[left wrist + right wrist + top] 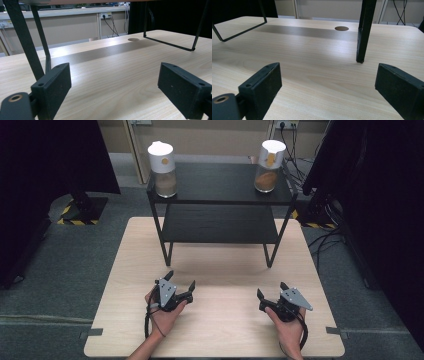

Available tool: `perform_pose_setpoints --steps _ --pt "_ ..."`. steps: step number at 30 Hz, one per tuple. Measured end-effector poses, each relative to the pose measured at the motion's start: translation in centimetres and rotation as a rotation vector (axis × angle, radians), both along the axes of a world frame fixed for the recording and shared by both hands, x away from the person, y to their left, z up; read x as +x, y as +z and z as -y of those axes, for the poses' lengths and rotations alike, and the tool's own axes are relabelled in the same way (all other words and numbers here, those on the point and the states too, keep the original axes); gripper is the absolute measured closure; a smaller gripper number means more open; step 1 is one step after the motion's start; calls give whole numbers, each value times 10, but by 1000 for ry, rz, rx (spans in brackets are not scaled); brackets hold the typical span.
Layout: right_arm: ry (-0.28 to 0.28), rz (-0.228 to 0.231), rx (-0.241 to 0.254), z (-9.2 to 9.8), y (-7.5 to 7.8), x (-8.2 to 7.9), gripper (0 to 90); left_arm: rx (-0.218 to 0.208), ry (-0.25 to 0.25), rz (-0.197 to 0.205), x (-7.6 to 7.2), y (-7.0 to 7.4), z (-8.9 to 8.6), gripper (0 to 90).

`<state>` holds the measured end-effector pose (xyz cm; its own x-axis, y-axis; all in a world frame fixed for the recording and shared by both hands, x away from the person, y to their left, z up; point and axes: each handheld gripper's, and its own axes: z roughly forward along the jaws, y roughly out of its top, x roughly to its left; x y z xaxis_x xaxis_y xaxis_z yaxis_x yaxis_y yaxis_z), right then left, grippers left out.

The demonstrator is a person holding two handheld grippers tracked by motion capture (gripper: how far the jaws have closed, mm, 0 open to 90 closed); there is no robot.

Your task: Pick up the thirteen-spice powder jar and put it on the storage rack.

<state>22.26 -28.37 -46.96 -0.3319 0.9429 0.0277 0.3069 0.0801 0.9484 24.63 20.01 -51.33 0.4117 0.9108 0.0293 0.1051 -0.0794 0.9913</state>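
High view, two jars [162, 162] [270, 166], brown contents.

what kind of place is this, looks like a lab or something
Probably a lab or office workspace set up for recording, not a home. A bare wooden table carries a black two-tier shelf with two jars, dark curtains hang at both sides, and cables trail over grey carpet.

Right tongs [328, 92] gape wide over bare table [312, 65]; shelf leg [363, 32] ahead.
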Motion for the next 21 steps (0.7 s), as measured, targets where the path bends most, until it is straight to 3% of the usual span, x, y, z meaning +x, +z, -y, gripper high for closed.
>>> perform_pose_setpoints --steps 8,21 --pt "-9 -16 12 1 -7 -1 72 0 0 1 0 0 0 114" --pt "-6 4 26 4 -10 -4 71 -1 -1 -3 0 0 -1 114"
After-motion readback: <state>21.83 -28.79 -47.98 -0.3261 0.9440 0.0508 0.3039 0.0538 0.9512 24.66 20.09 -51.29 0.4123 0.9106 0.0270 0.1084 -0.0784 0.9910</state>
